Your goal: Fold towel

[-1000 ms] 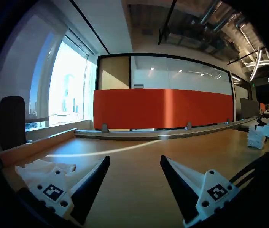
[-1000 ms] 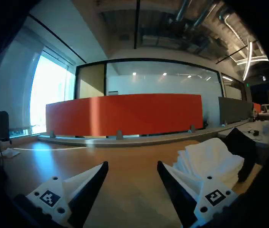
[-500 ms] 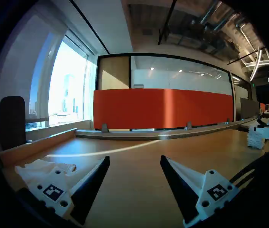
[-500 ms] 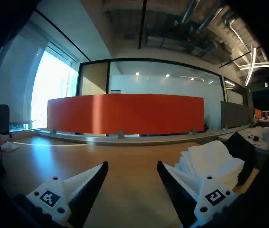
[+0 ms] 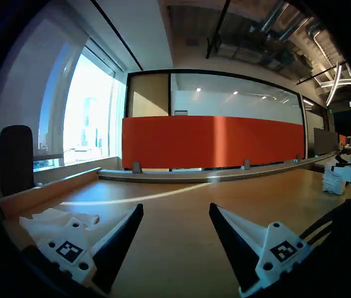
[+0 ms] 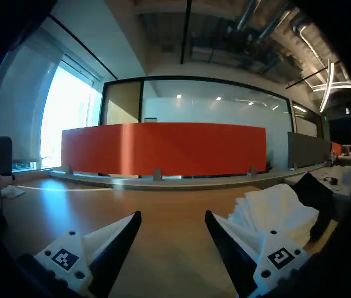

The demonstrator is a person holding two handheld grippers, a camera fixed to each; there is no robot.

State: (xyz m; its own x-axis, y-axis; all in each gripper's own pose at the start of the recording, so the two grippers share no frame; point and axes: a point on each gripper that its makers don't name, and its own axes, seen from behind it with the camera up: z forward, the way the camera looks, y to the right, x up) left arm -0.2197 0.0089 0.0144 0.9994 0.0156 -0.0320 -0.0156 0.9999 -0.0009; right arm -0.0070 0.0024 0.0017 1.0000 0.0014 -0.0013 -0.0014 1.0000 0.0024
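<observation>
left tool (image 5: pixel 175 206) wide open, empty, above counter (image 5: pixel 185 193) | towel (image 5: pixel 56 218) beside its left finger | right tool (image 6: pixel 172 213) wide open, empty | folded stack (image 6: pixel 274 206) by right finger

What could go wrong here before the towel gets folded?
The crumpled towel lies off to one side of the open left gripper, partly behind one finger, so a grab could catch only a loose corner. The right gripper, also open, sits close beside the folded stack; a careless swing might knock it askew.
</observation>
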